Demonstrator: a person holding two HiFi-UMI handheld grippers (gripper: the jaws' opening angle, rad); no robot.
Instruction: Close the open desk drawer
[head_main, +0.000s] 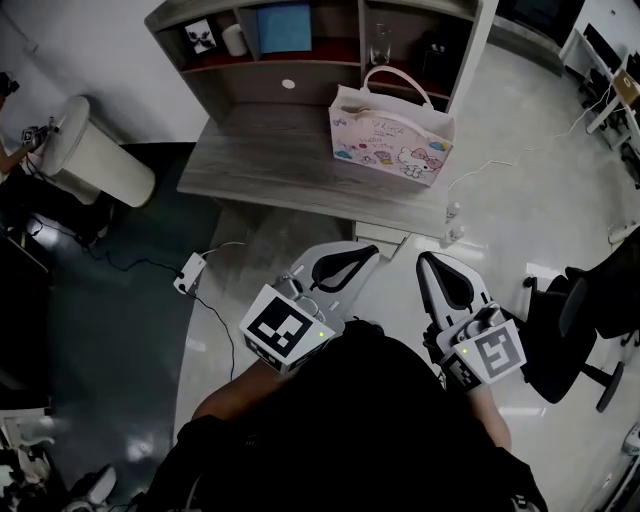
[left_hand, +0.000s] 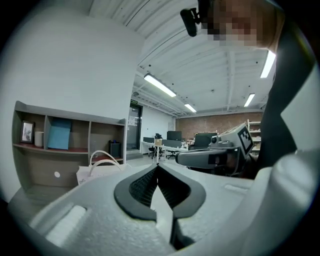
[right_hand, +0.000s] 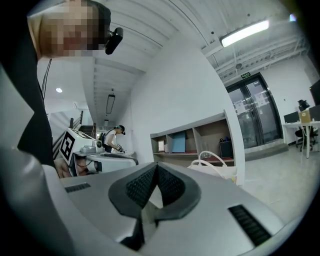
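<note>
The grey wooden desk (head_main: 270, 165) with its shelf unit (head_main: 300, 60) stands ahead of me, some way off. A pale slab (head_main: 385, 243) juts a little from under the desk's front edge; it looks like the drawer. My left gripper (head_main: 355, 255) and right gripper (head_main: 430, 262) hang side by side in front of my chest, above the floor and short of the desk. Both are shut with nothing between the jaws. In the left gripper view the black pads (left_hand: 145, 185) meet at a point, with the shelf unit (left_hand: 65, 135) beyond. The right gripper view shows its pads (right_hand: 142, 187) likewise pressed together.
A pink and white cartoon tote bag (head_main: 390, 140) stands on the desk's right part. A white bin (head_main: 95, 155) is at the left, a power strip (head_main: 188, 272) with cables on the floor, and a black office chair (head_main: 585, 320) at the right.
</note>
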